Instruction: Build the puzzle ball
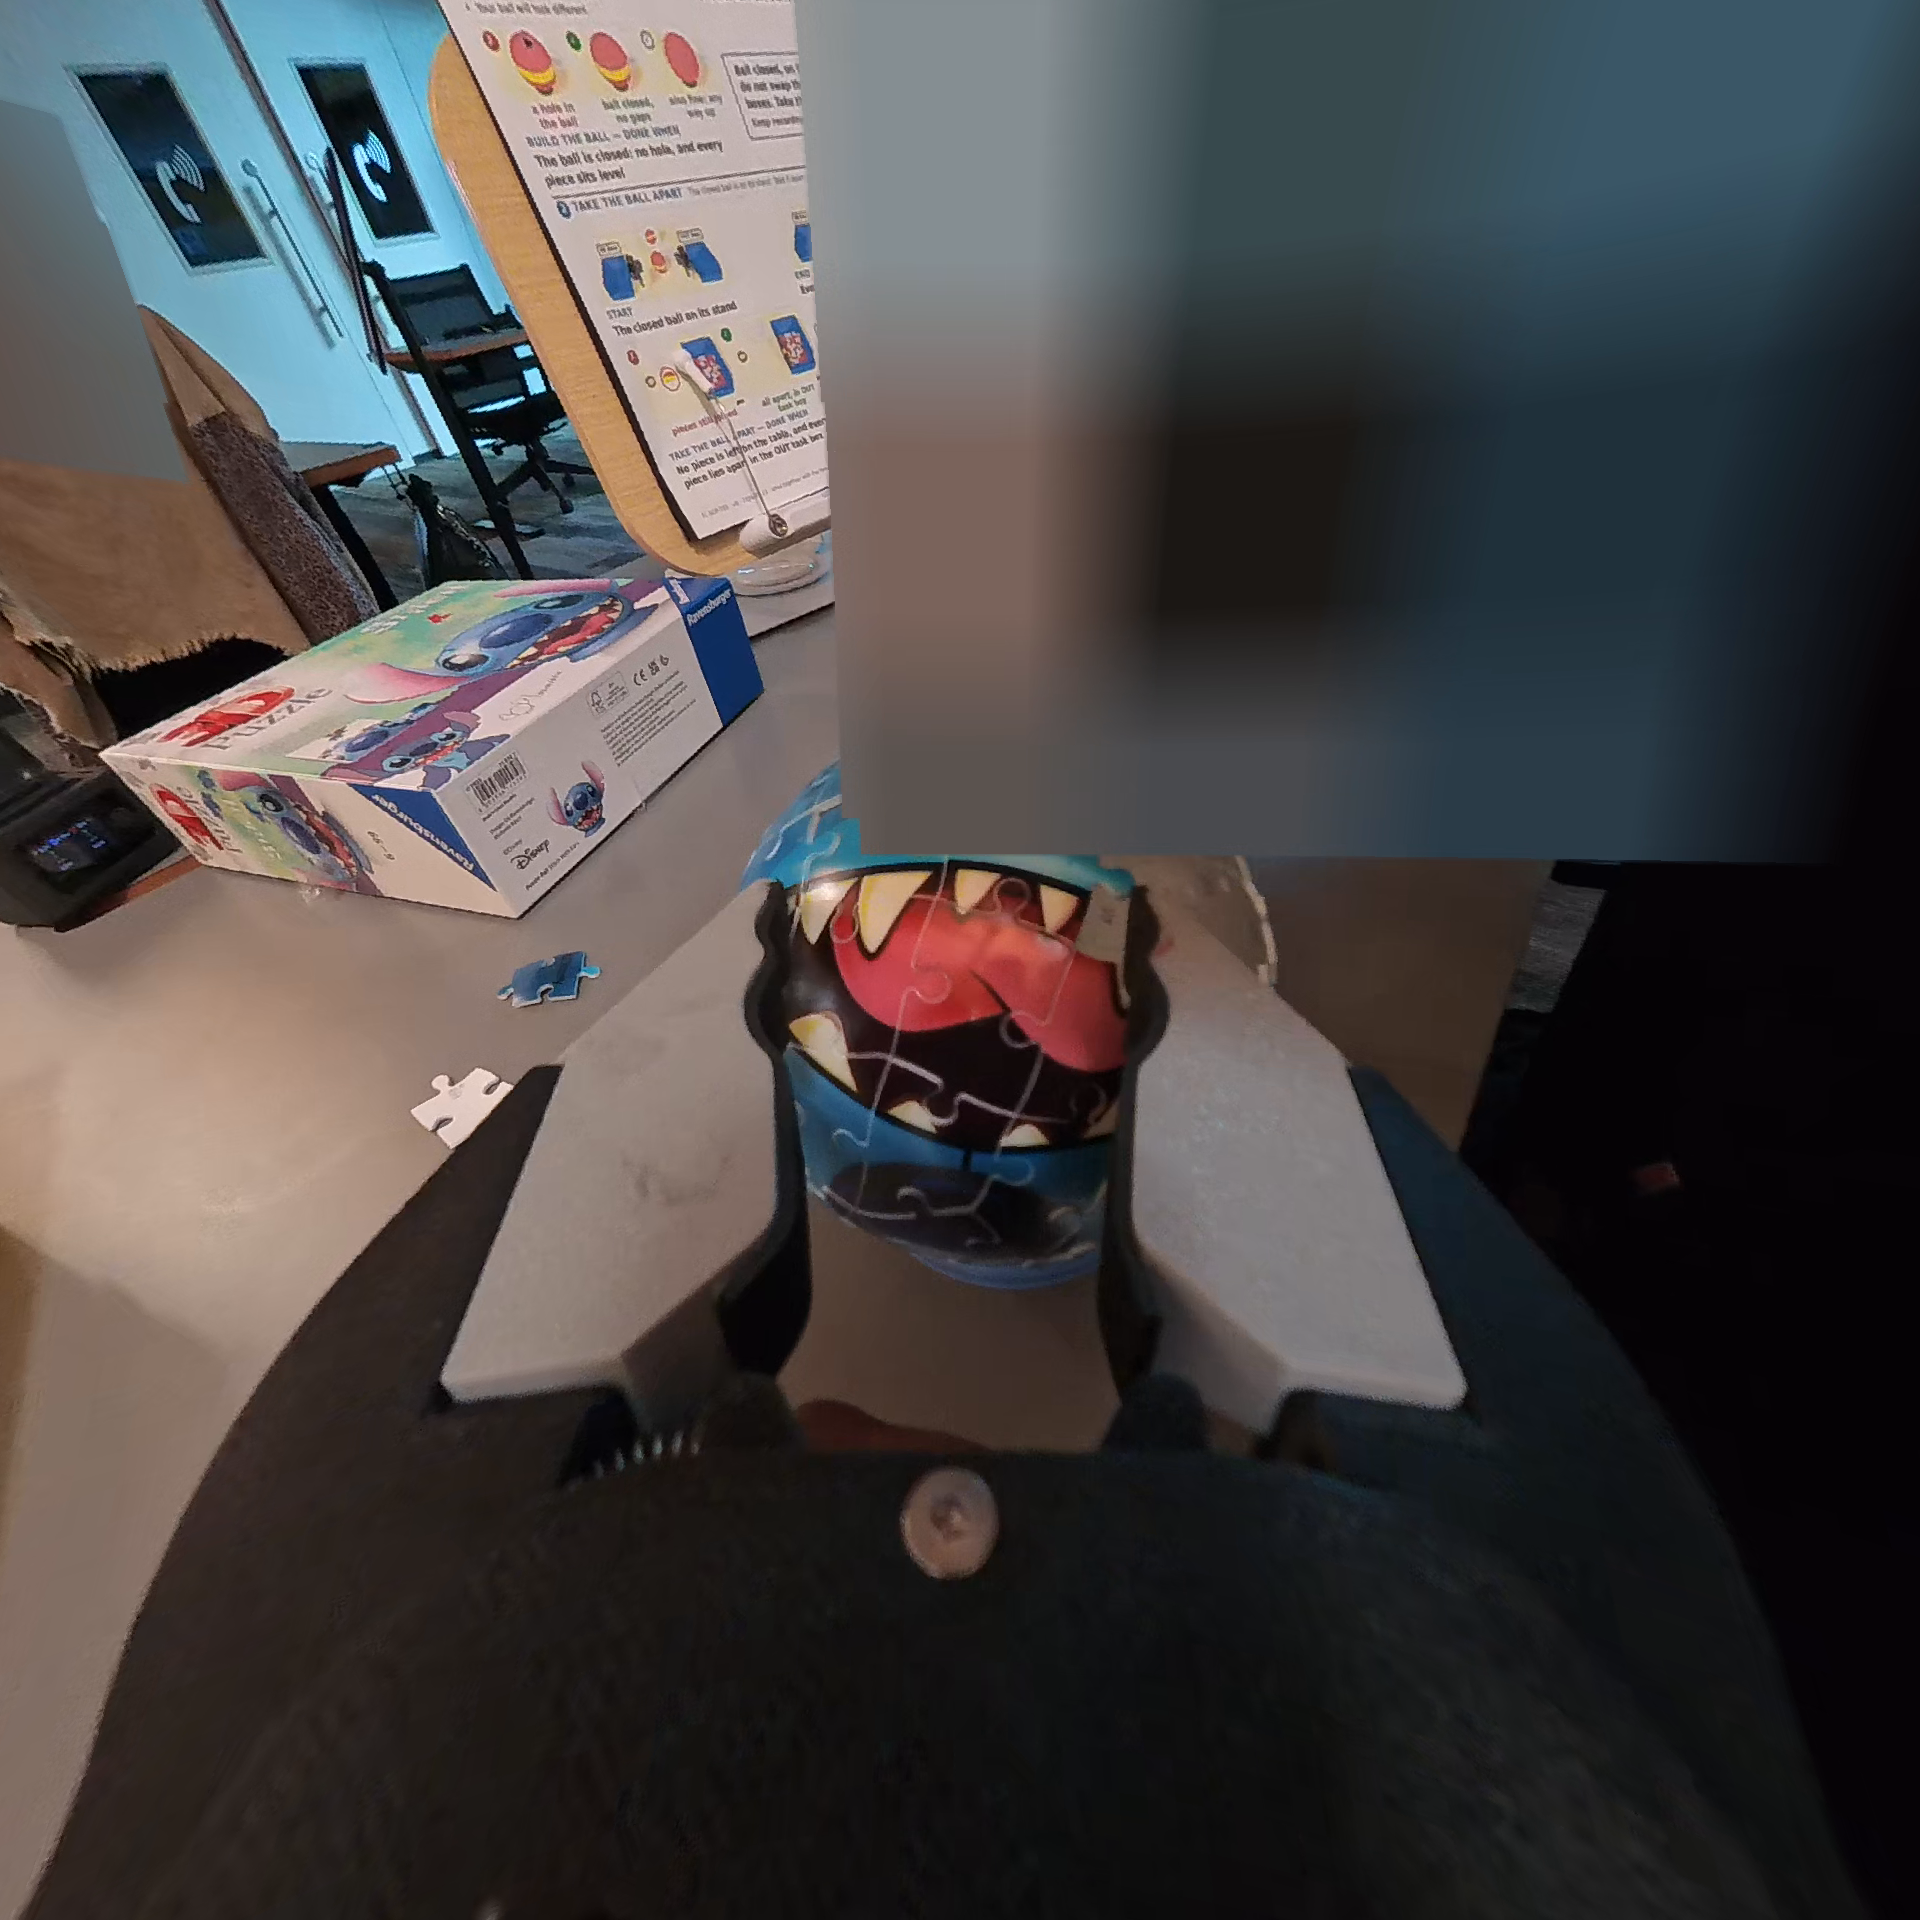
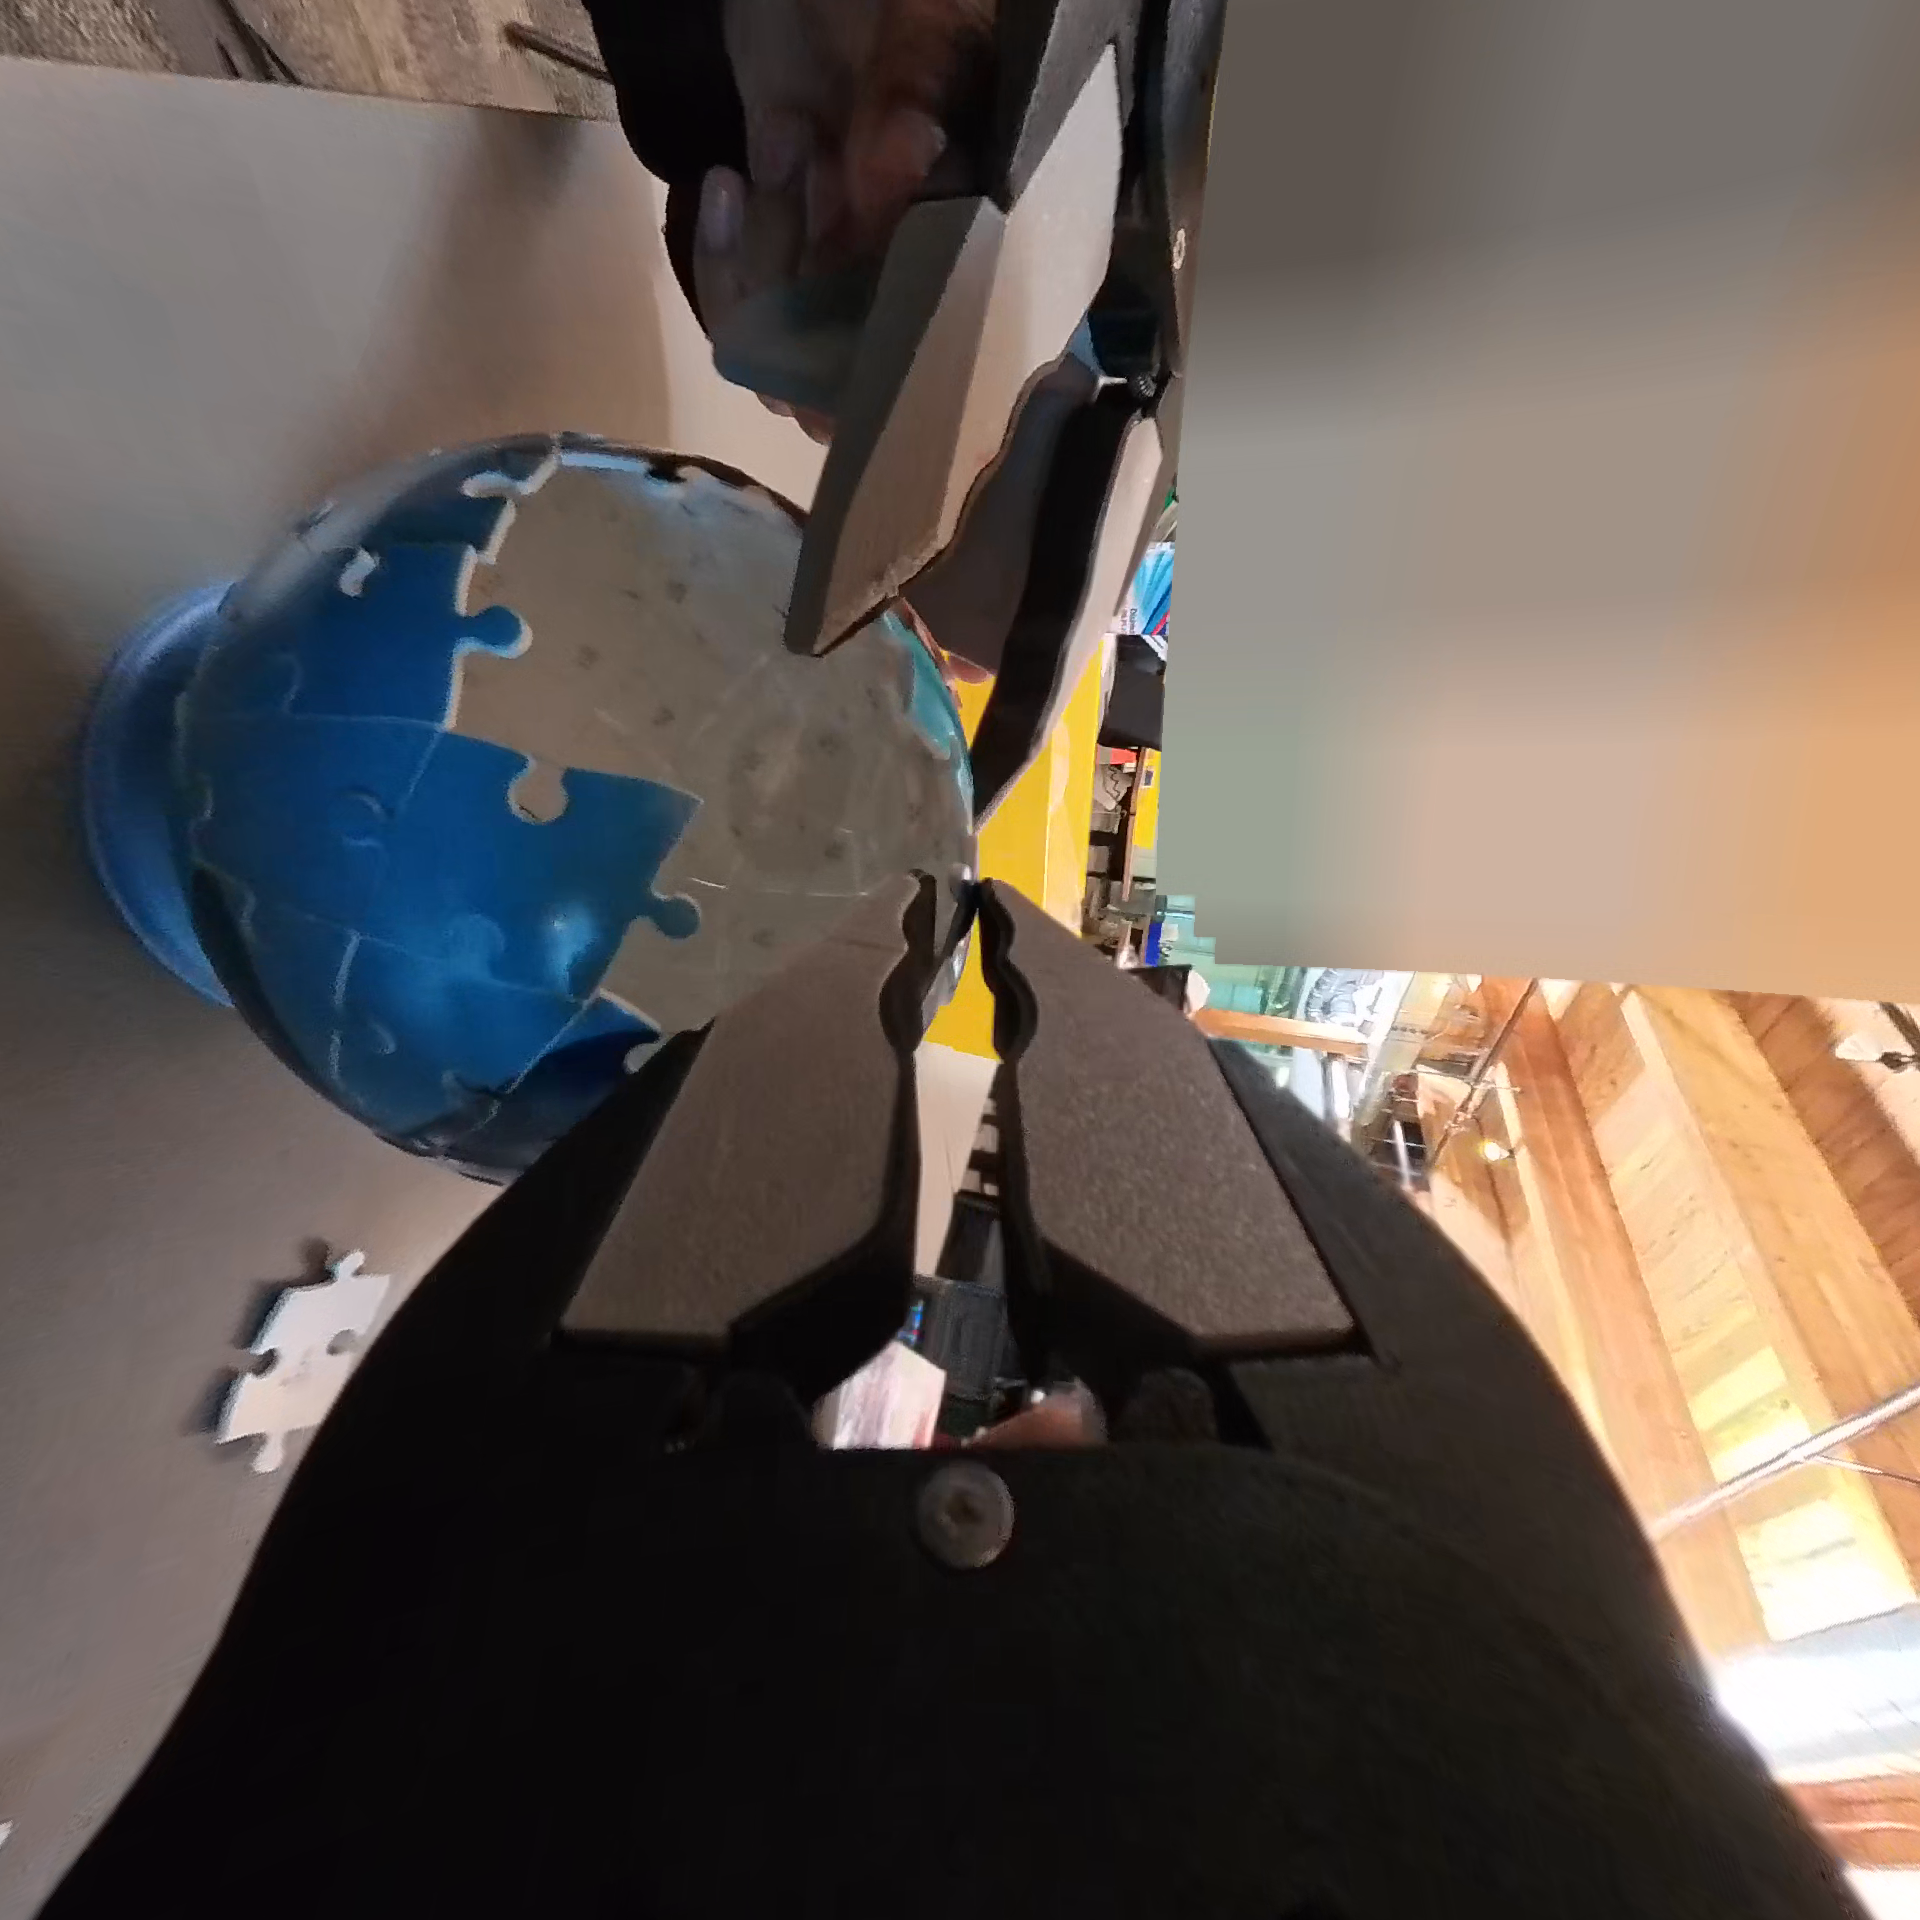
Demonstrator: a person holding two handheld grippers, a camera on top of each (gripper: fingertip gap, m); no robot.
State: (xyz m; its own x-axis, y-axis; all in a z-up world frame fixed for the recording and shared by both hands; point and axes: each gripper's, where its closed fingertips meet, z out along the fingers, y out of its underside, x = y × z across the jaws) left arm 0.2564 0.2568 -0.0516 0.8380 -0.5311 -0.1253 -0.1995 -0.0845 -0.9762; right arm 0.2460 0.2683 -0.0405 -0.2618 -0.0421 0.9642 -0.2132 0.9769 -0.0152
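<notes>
My left wrist camera sits just behind my left gripper [image 1: 956, 997], looking forward and slightly down along its fingers, upright, with the grey table [image 1: 260, 1039] running level away ahead. The puzzle ball [image 1: 951, 1060] fills the gap between the jaws, very near the lens. My right wrist camera rides behind my right gripper [image 2: 951, 940] but is rolled onto its side, so the table [image 2: 260, 312] stands as a wall left of the jaws. It faces the puzzle ball [image 2: 436, 831] close up, from its open side. Both views share the ball and the table; the right view also catches my left gripper [image 2: 914, 582] beyond its own tips.
</notes>
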